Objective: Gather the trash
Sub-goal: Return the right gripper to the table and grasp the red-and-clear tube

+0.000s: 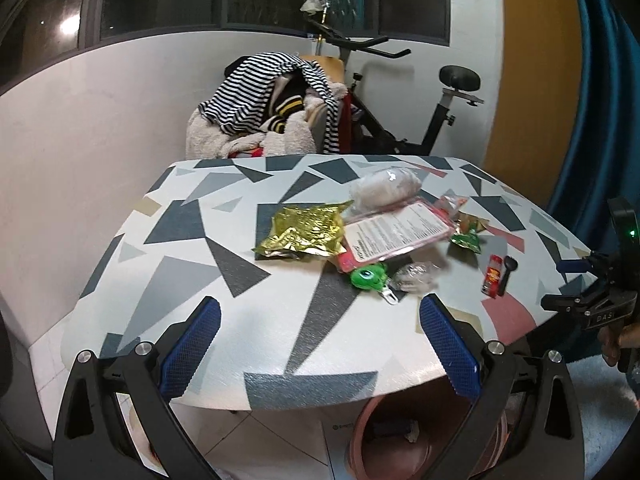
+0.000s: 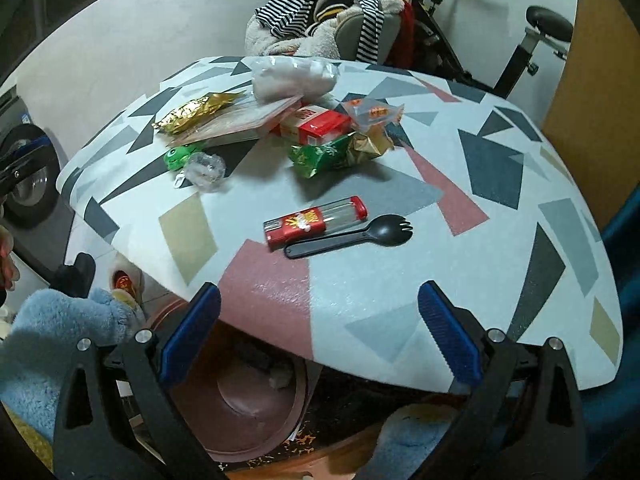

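Observation:
Trash lies on the patterned table [image 1: 192, 248] [image 2: 500, 240]: a gold foil wrapper [image 1: 304, 232] [image 2: 196, 112], a printed plastic package [image 1: 396, 232] [image 2: 244, 120], a green toy [image 1: 368, 276] [image 2: 180, 156], crumpled clear plastic [image 1: 416, 276] [image 2: 206, 168], a green snack bag [image 1: 466, 236] [image 2: 332, 154], a red box [image 2: 316, 126], a red tube [image 1: 492, 276] [image 2: 316, 220] and a black spork [image 1: 506, 272] [image 2: 348, 236]. A pinkish bin [image 1: 424, 440] [image 2: 240, 392] stands under the table's near edge. My left gripper [image 1: 320, 340] is open and empty over the near edge. My right gripper [image 2: 320, 332] is open and empty, short of the tube.
A clear bag of white material [image 1: 386, 188] [image 2: 294, 76] lies at the table's far side. A chair piled with striped clothes [image 1: 272, 100] [image 2: 320, 12] and an exercise bike [image 1: 420, 92] stand behind. The right gripper shows in the left wrist view [image 1: 592, 292].

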`<state>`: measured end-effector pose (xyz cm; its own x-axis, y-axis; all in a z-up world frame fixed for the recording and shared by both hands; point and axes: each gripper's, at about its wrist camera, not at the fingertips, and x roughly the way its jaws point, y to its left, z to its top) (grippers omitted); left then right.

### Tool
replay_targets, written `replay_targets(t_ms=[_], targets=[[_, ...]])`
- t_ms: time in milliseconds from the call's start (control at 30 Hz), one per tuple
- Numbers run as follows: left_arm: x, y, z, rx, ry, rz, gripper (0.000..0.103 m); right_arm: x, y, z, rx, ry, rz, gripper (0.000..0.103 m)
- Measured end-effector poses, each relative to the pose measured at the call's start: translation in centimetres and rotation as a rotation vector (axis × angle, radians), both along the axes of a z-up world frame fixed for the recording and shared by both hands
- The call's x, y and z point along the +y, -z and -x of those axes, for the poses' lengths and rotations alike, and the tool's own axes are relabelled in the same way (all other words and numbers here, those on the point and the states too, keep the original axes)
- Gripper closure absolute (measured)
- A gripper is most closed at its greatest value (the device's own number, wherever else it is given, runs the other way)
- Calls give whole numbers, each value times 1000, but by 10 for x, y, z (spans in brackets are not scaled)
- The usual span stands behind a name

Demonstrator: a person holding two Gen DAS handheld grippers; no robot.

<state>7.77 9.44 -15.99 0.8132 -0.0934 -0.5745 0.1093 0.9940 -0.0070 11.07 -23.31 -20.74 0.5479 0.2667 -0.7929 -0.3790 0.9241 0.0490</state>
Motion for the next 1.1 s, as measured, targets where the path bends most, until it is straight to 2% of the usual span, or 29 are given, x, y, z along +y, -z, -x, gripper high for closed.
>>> replay_targets(t_ms=[267,500,633,833,1100], targets=[[8,1,-13,2,-33,-29,6,1,5,-23,-10,-52,29,6],[6,14,-24,25,-47,-47,6,23,19,-52,20,-123,60,6],[8,22,-30,45,-50,-23,6,33,28,-67,53,-140,60,6],[9,30,-36,63,-51,-20,6,47,39,-77,63,-176,124,6],[6,35,-42,70,-43,-20,6,44,42,-82,72,-183,105,6]])
